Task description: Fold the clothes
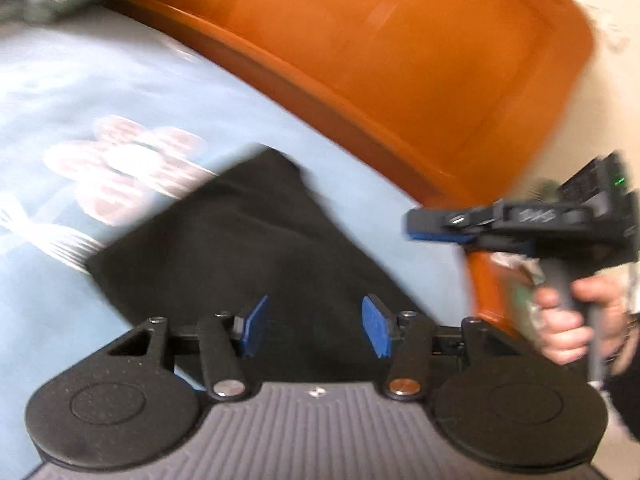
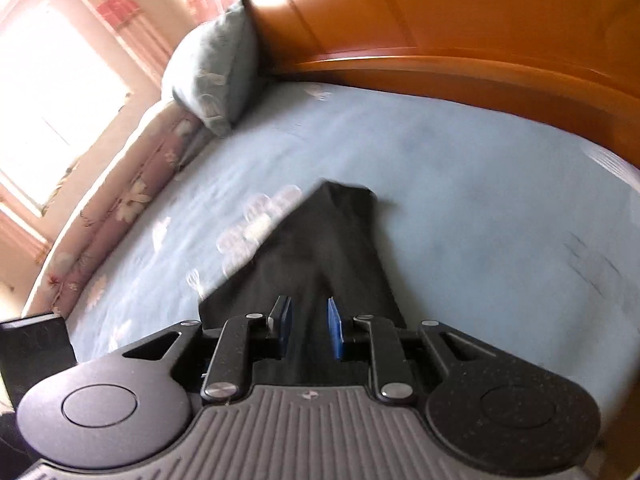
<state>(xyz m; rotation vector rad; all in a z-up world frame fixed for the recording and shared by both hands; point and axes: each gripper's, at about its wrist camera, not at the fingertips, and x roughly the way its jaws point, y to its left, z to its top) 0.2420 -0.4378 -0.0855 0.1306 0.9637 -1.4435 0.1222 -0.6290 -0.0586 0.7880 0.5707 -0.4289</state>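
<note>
A black garment (image 1: 248, 248) lies on the light blue bedsheet (image 1: 80, 80). It also shows in the right wrist view (image 2: 324, 248), stretching away from me as a long dark shape. My left gripper (image 1: 314, 328) is open just above its near end, holding nothing. My right gripper (image 2: 308, 330) is open with a narrower gap, over the garment's near end, holding nothing. The right gripper also shows in the left wrist view (image 1: 434, 226), held by a hand at the right, off the garment.
An orange wooden headboard (image 1: 400, 60) borders the bed; it also shows in the right wrist view (image 2: 480, 40). A grey-green pillow (image 2: 216, 68) leans at the bed's far corner. A floral quilt edge (image 2: 132, 192) runs along the left, by a bright window (image 2: 52, 92).
</note>
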